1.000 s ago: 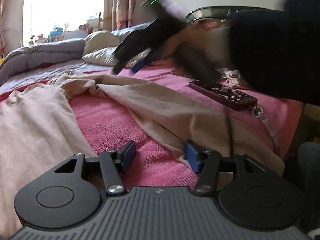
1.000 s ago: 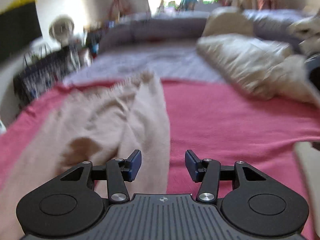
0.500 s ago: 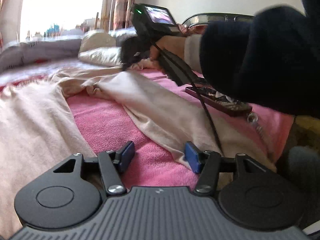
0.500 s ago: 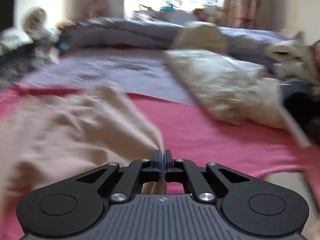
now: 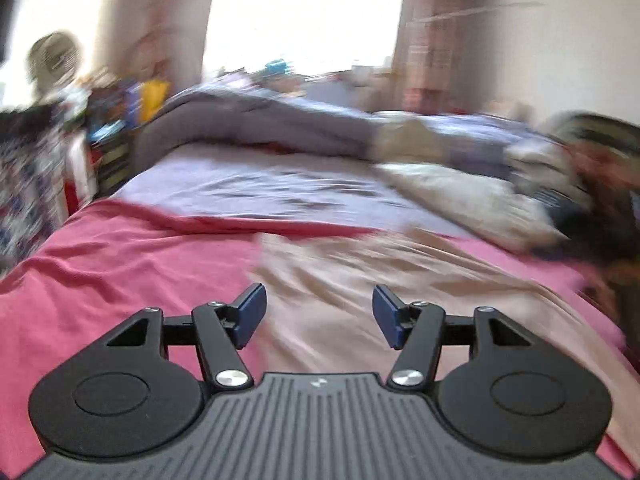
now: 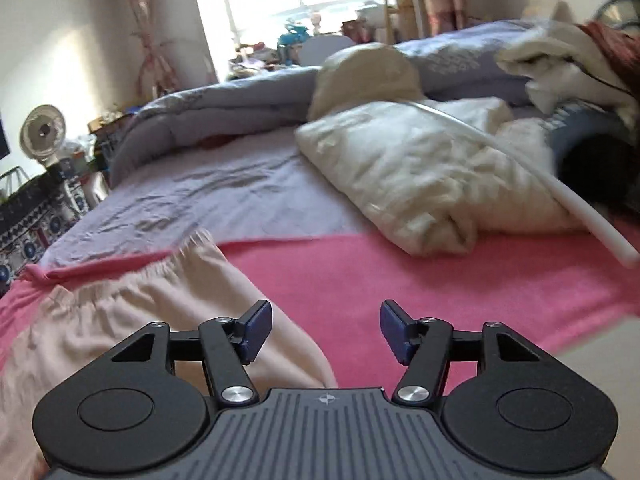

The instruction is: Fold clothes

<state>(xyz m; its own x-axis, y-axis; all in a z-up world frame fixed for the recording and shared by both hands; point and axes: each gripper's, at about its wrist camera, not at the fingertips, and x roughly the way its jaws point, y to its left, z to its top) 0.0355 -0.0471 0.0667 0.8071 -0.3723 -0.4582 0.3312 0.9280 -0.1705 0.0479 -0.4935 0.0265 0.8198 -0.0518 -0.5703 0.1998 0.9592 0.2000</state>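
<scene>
On the left, the left gripper [image 5: 318, 316] hangs over the bed with its jaws opening; they stand well apart and have hold of nothing, the blue pads clear of the cloth. That view is smeared, so fine detail is hard to read. The pink blanket [image 5: 120, 280] fills the near left of it, and the beige garment [image 5: 380, 292] spreads from below the jaws toward the right, lying fairly flat with soft wrinkles; what kind of garment it is cannot be told. Behind it lie a lilac sheet [image 5: 248, 184], a grey quilt [image 5: 280, 128] and a cream pillow [image 5: 460, 196]. To the right, the right gripper [image 6: 326, 330] is likewise opening, its jaws wide with nothing between them, and it points at bare blanket just beside the garment. In this view the garment sits at the lower left, its gathered edge [image 6: 160, 268] lying near the blanket's far border, touching neither pad as far as can be seen. A white cord [image 6: 540, 184] slants across the pillow at the right. Judging by this, one fold may have been laid, since the cloth lies in a broad smooth panel with a clean right edge, but that is a guess. No compact folded bundle shows, so further folds and tidying look to remain, and both grippers must first take hold of an edge.
</scene>
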